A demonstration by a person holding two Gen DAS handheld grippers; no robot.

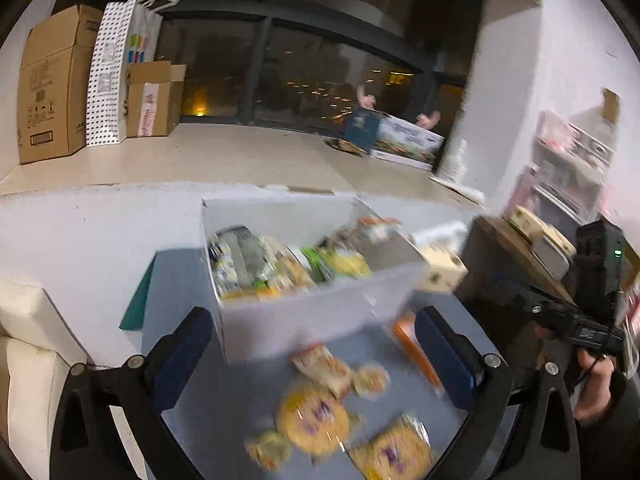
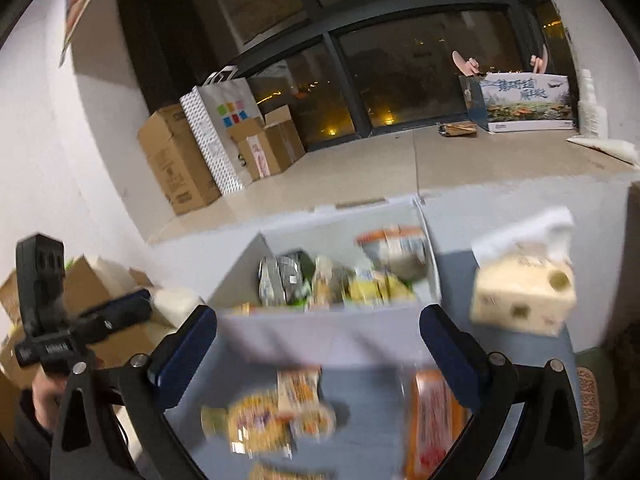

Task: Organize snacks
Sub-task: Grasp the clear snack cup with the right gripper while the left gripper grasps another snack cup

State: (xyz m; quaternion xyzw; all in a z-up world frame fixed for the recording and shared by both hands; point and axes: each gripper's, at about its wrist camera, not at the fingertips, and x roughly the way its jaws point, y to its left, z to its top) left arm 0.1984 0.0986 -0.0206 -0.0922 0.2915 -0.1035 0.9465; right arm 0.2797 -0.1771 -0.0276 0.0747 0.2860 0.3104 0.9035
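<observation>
Both grippers hang over a blue counter (image 1: 192, 280) with their fingers spread wide and nothing between them. The left gripper (image 1: 312, 344) and the right gripper (image 2: 318, 340) each face a white box (image 1: 320, 312) that stands on the counter, full of snack packs (image 1: 288, 264). More snacks lie loose in front of the box: yellow packets (image 1: 316, 416) near the left fingers and an orange pack (image 2: 434, 412) just beside the right gripper's right finger. A tissue box (image 2: 524, 292) sits to the right of the white box. The frames are blurred.
</observation>
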